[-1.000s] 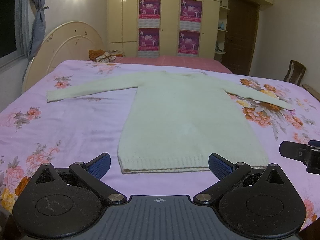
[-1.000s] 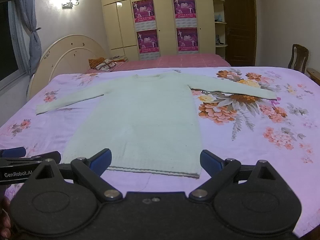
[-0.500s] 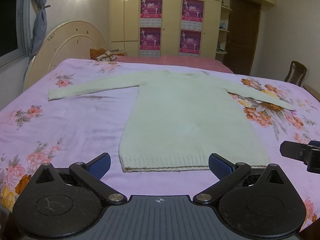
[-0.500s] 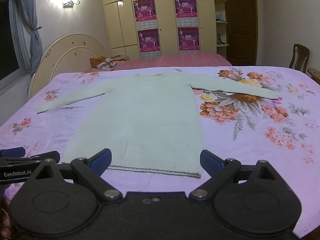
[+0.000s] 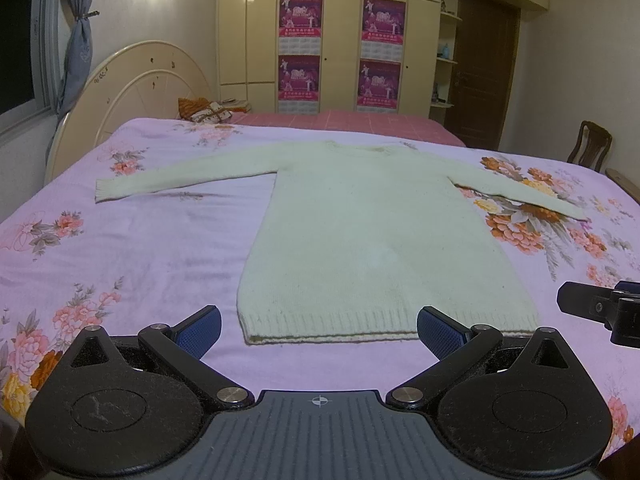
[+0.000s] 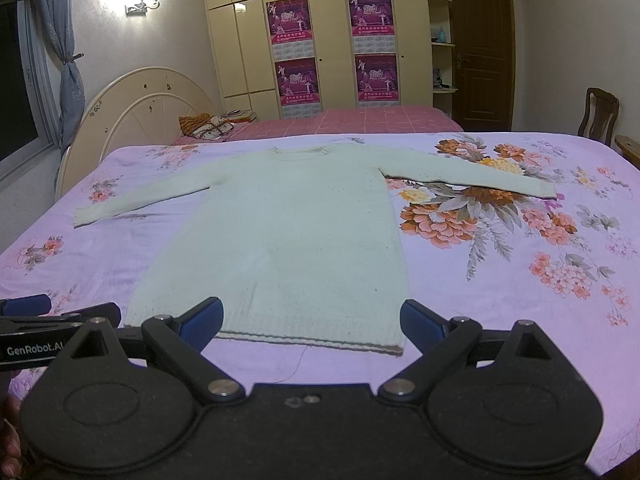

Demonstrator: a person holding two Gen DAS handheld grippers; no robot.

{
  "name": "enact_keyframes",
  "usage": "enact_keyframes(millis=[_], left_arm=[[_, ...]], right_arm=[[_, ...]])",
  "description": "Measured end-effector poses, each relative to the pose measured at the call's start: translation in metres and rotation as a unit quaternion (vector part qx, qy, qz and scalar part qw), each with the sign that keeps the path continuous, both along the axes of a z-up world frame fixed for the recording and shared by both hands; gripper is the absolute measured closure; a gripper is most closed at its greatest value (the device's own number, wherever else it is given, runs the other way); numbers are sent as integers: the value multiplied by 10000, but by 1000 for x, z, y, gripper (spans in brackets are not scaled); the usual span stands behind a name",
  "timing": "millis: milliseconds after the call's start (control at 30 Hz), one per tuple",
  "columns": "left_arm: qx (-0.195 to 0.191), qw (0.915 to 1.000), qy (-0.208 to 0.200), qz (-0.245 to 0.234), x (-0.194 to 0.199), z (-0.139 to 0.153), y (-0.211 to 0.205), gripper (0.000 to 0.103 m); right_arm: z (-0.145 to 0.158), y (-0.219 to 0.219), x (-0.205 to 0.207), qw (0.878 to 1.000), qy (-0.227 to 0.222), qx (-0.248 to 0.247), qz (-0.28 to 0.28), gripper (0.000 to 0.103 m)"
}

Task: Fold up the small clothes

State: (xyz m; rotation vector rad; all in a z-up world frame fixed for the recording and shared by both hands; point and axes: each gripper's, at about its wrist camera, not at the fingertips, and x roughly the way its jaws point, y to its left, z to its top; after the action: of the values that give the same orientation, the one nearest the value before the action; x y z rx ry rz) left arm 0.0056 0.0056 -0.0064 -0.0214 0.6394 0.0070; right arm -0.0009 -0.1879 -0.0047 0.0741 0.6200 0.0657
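Note:
A cream knitted sweater (image 5: pixel 360 232) (image 6: pixel 288 232) lies flat on the bed, both sleeves spread out sideways and its ribbed hem toward me. My left gripper (image 5: pixel 319 330) hovers open just short of the hem, nothing between its blue pads. My right gripper (image 6: pixel 310 320) is open too, over the hem's right half. Each gripper shows at the edge of the other's view: the right gripper's tip (image 5: pixel 600 306) at the far right of the left wrist view, the left gripper's tip (image 6: pixel 60 320) at the far left of the right wrist view.
The bed carries a lilac floral sheet (image 5: pixel 120 248) (image 6: pixel 520 240). A cream headboard (image 5: pixel 132 92) stands at the left, a second pink bed (image 6: pixel 360 118) with a bundle behind. A wardrobe with posters, a dark door and a wooden chair (image 6: pixel 600 116) line the far side.
Both cameras have risen or tilted slightly, so the sweater sits a little lower in view. Both grippers stay open and the sweater has not moved.

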Motion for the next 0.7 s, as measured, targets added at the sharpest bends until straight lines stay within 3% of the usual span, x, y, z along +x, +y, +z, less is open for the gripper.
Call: enact_keyframes(millis=[567,700], left_arm=[[8,9999,76,-115,12,-3,-5,0],[29,9992,-153,-357,30,-1,-6,0]], right_arm=[[-2,-2,1,10000,47,-22,-13,8],[-3,-16,11,9997,115,91,-195,8]])
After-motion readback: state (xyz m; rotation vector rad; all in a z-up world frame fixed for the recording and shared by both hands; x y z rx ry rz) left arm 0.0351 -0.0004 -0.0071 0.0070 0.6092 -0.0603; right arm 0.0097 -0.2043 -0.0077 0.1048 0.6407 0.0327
